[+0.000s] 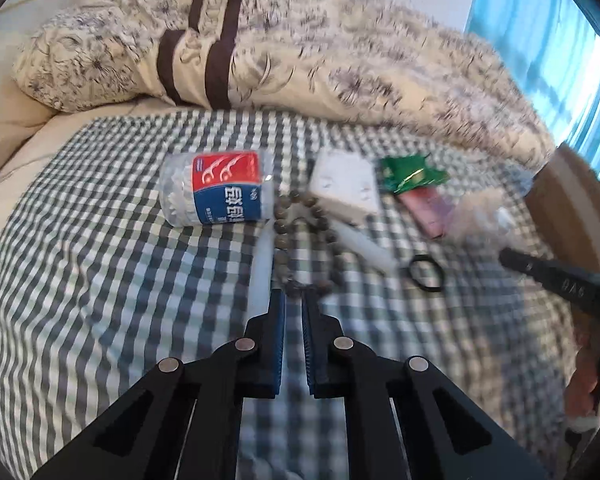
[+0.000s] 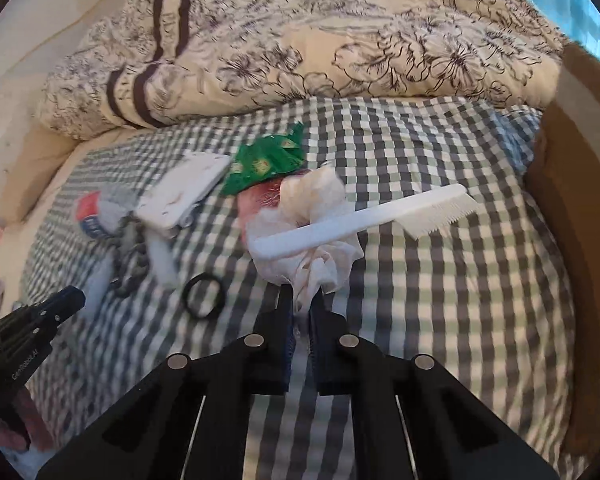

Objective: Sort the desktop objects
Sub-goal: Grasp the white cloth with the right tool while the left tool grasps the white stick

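Right hand-held gripper [image 2: 300,300]: jaws nearly closed, clamped on a crumpled white tissue wad [image 2: 320,248]. A white comb [image 2: 360,216] lies across the wad, teeth end to the right; whether the comb is also gripped cannot be told. Open checked bedsheet [image 2: 440,280] extends to the right of the wad as far as the brown bed edge [image 2: 560,200].

Left hand-held gripper [image 1: 294,300]: jaws narrowly parted, holding nothing, tips just beside a bead bracelet [image 1: 300,236]. Bare sheet lies to its left and below.

Object cluster on the bed: a clear floss-pick jar [image 1: 216,188] on its side, touching the bracelet; a white power strip [image 1: 346,188] beside it; a green wrapper [image 1: 412,174] and a pink packet [image 1: 428,212] further right; a black hair tie [image 1: 426,272] near the white cable [image 1: 364,248].

A floral quilt [image 1: 300,60] is bunched along the far side. Blue curtain [image 1: 540,40] at upper right.
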A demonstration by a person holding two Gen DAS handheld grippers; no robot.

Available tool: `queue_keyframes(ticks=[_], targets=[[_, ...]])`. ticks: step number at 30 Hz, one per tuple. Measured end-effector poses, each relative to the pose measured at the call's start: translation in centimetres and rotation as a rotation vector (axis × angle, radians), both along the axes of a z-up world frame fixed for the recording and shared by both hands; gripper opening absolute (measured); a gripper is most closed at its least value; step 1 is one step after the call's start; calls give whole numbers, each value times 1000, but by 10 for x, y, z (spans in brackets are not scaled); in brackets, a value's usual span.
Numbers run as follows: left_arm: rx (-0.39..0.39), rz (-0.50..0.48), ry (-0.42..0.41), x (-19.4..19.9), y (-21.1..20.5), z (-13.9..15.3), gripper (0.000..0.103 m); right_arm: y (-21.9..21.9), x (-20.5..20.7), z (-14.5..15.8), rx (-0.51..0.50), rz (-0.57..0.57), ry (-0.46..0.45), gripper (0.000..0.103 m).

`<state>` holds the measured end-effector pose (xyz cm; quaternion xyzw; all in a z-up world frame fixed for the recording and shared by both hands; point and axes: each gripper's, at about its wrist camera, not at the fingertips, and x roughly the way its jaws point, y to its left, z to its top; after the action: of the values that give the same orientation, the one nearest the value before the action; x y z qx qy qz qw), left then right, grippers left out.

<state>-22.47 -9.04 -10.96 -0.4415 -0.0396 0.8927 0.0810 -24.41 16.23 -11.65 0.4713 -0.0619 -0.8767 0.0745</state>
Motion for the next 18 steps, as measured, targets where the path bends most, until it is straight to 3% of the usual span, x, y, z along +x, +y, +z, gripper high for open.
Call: queue_keyframes(ticks=[5, 8, 10, 12, 14, 18], targets=[[-31, -16, 47, 27, 14, 28, 9, 2, 37, 30, -25, 11, 48, 7], [-82, -25, 49, 32, 19, 28, 12, 7, 56, 44, -36, 15, 71, 7], [-131, -2, 53, 30, 18, 19, 26, 10, 68, 48, -38, 17, 76, 7], [-169, 25, 53, 26, 13, 11, 62, 12, 78, 51, -40, 16, 77, 7], [-182, 44, 54, 21, 7, 3, 67, 13, 87, 54, -46, 23, 81, 7], [-201, 55, 19, 6, -2, -12, 67, 13, 94, 60, -63, 34, 95, 7]])
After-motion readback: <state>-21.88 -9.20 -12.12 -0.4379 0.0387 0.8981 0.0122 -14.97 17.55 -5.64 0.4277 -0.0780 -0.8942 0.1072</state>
